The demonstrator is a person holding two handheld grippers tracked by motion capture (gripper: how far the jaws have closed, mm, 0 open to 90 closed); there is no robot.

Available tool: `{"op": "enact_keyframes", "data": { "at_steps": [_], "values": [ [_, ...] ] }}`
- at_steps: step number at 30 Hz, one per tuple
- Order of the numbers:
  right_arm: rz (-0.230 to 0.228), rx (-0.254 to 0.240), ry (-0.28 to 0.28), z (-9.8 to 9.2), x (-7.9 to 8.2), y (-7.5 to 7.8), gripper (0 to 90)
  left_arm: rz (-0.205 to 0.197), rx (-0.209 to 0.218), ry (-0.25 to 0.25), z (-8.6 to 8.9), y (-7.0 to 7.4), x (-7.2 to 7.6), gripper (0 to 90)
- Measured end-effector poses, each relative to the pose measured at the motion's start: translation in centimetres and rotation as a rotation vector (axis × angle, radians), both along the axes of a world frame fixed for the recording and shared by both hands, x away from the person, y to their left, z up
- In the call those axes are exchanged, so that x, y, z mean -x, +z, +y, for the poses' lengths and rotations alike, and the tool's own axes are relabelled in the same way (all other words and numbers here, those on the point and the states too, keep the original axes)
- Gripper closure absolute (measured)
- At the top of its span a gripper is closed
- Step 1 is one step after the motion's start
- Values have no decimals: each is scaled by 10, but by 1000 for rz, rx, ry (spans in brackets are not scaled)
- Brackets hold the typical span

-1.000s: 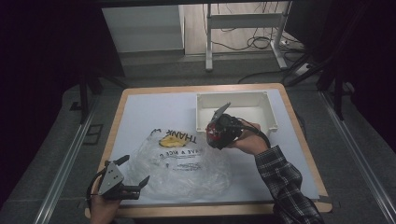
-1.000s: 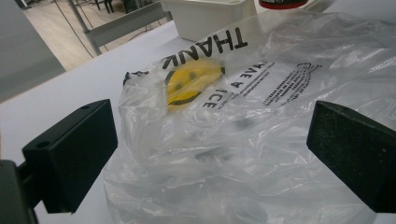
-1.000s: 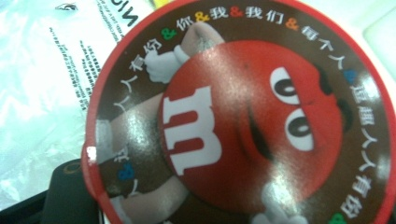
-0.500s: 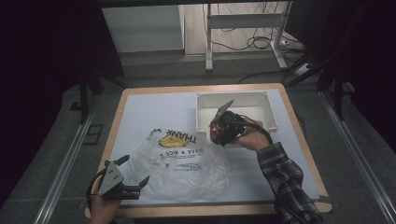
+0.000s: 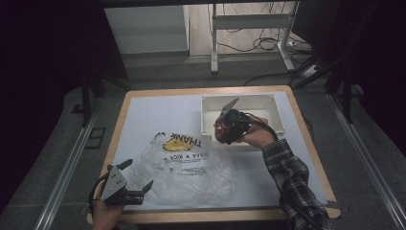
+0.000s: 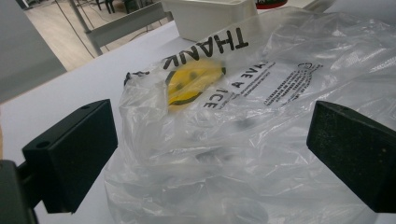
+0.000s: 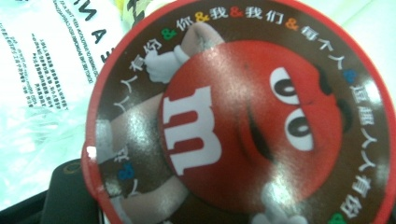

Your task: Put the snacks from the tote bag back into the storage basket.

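My right gripper (image 5: 221, 132) is shut on a round candy tub (image 5: 219, 129) with a red rim, at the front edge of the white bin (image 5: 239, 99). In the right gripper view the tub's lid (image 7: 243, 121), with its red cartoon face, sits close up, and one black finger (image 7: 70, 196) shows at the lower left. A crumpled clear plastic bag (image 5: 186, 165) with a yellow smiley and black print lies on the white table top. My left gripper (image 5: 139, 175) stands open at the bag's near left corner, its jaws on either side of the bag (image 6: 243, 140), apart from the plastic.
The white bin (image 6: 210, 14) stands at the back right of the wood-edged table (image 5: 158, 93). Dark floor and metal rails surround the table. A desk frame and cables stand on the floor behind.
The right hand has shifted slightly with the tub in its grip. The left gripper and the bag have stayed put.
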State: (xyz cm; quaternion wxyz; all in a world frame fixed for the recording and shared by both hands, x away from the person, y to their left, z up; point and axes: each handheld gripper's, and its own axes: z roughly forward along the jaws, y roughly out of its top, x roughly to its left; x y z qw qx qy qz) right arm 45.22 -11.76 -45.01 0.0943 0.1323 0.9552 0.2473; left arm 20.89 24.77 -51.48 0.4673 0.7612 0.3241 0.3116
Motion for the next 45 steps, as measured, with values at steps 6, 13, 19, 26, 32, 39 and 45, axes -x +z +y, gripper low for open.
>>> {"op": "enact_keyframes", "data": {
  "at_steps": [6,13,19,26,32,39,45],
  "values": [
    [-8,7,21,3,-7,-1,258,0,1,0,0,0,0,17],
    [-9,16,33,5,-15,-4,258,-1,1,1,1,0,0,17],
    [-1,8,27,5,-22,-8,258,-3,5,3,0,0,0,17],
    [7,5,40,6,-26,-11,258,-3,6,3,0,0,0,17],
    [8,4,50,10,-32,-15,258,-3,6,4,1,0,0,17],
    [6,12,66,17,-37,-19,258,-3,7,4,1,0,0,17],
    [6,22,73,22,-41,-24,258,-2,6,4,1,0,0,17]
  ]
}}
